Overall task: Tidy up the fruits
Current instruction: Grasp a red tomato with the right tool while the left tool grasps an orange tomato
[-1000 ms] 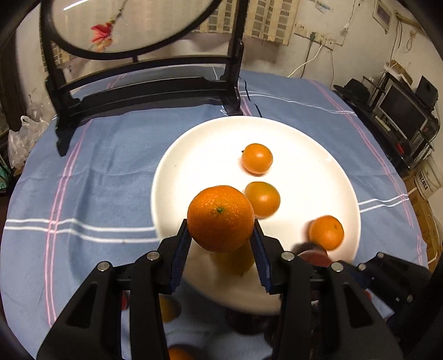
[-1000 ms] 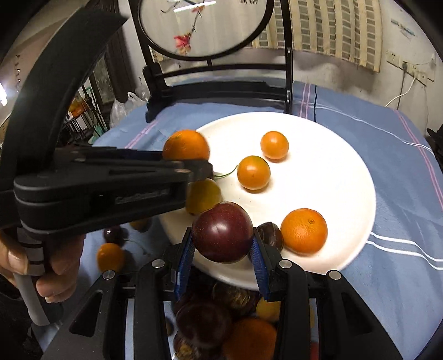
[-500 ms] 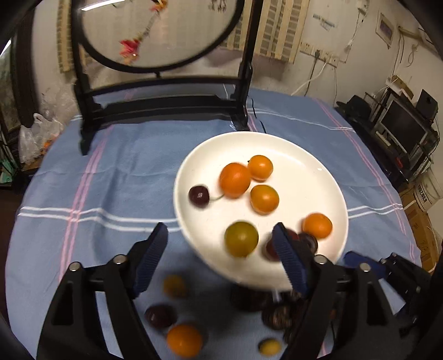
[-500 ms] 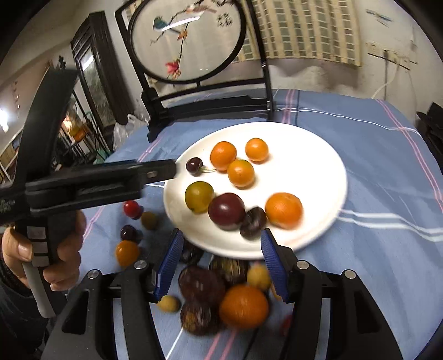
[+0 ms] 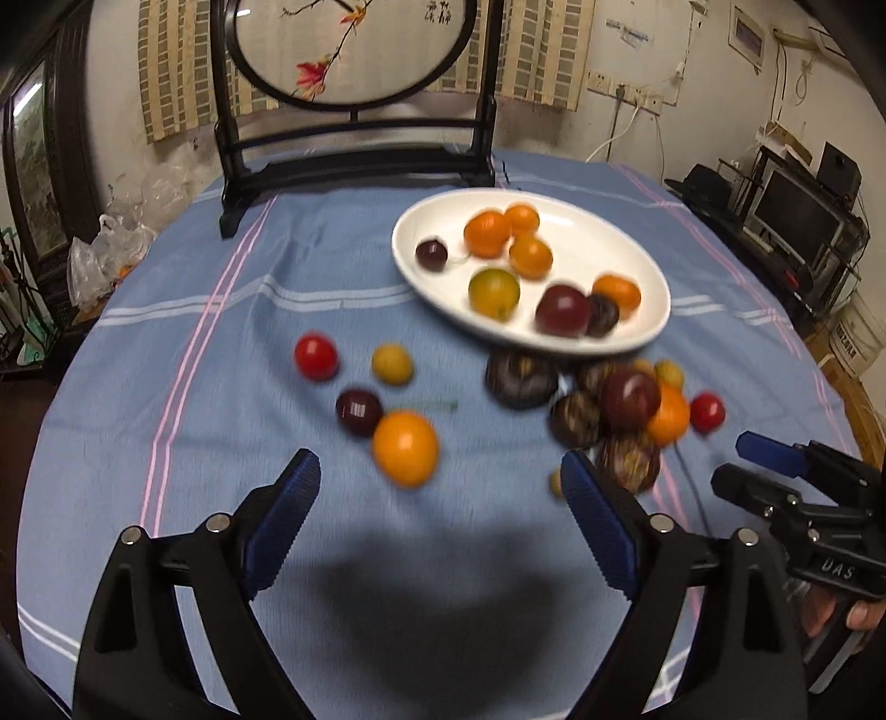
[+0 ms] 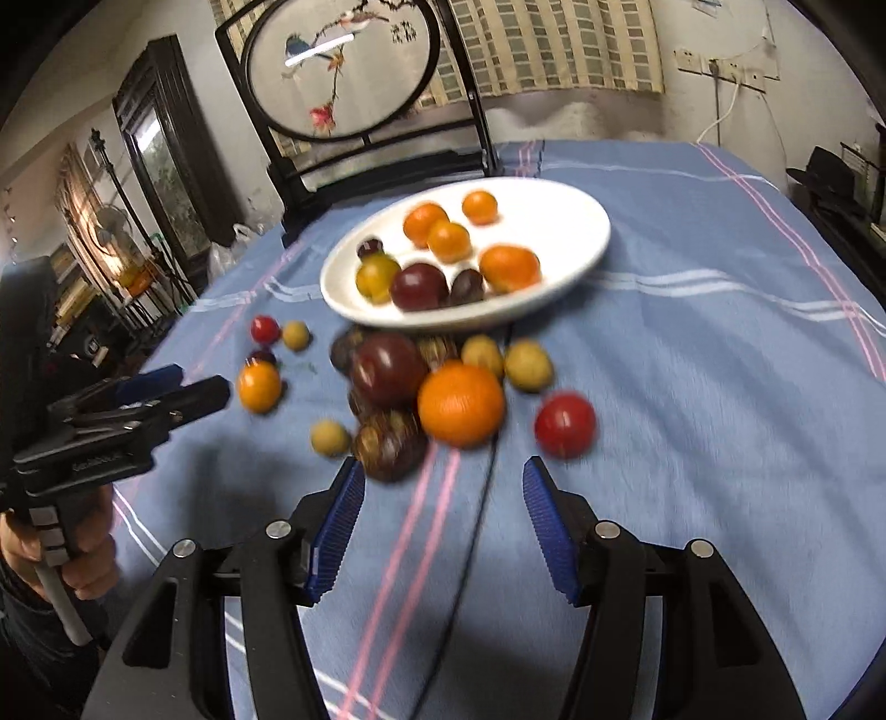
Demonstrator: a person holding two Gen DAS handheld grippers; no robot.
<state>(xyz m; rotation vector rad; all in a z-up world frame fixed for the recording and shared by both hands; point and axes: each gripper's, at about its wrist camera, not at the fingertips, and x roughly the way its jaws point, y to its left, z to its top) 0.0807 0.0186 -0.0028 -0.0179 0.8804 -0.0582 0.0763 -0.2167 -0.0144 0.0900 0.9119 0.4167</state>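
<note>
Left claw [image 5: 440, 487] and right claw [image 6: 443, 493] gape wide, empty; round glossy fruits [image 6: 459, 404] ahead, white oval plate [image 5: 637, 260] beyond.

Left wrist view: looking forward and down along the open left gripper [image 5: 440, 515] from the near table edge, facing the white plate [image 5: 653, 288] and the round embroidered screen [image 5: 354, 50] behind. Right wrist view: same heading from farther right, over the right gripper [image 6: 443, 520]. Shared by both: plate, loose fruit pile [image 6: 421, 387], blue tablecloth [image 5: 210, 343], each other's gripper at the frame edge.
</note>
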